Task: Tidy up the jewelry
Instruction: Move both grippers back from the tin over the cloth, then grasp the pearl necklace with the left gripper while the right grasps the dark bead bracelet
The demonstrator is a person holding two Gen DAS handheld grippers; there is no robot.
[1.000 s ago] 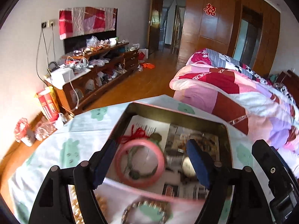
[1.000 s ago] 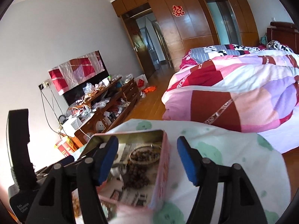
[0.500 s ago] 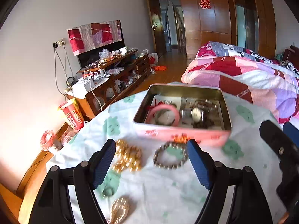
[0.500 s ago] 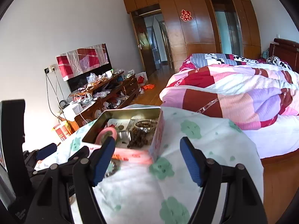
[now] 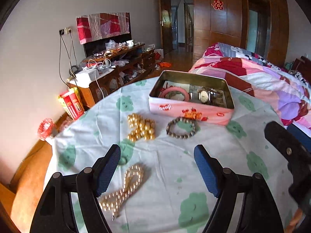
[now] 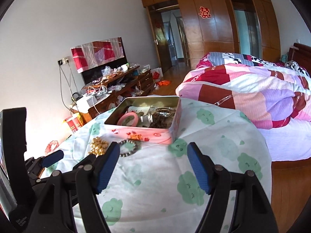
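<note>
Both wide and empty: left claw (image 5: 157,167), right claw (image 6: 153,165). Pearl necklace (image 5: 124,186) lower left of the frame on the tabletop (image 5: 213,151), partly under the left claw, long axis running diagonally toward the tin (image 5: 191,108), nearer the left hand.

The pearl necklace (image 5: 124,188) disappears partly behind a finger of the left gripper (image 5: 157,155). Inside the pink tin (image 5: 191,109), its near wall hides the lower contents. The right gripper (image 5: 291,151) is blurred and cut off at the frame's edge.
</note>
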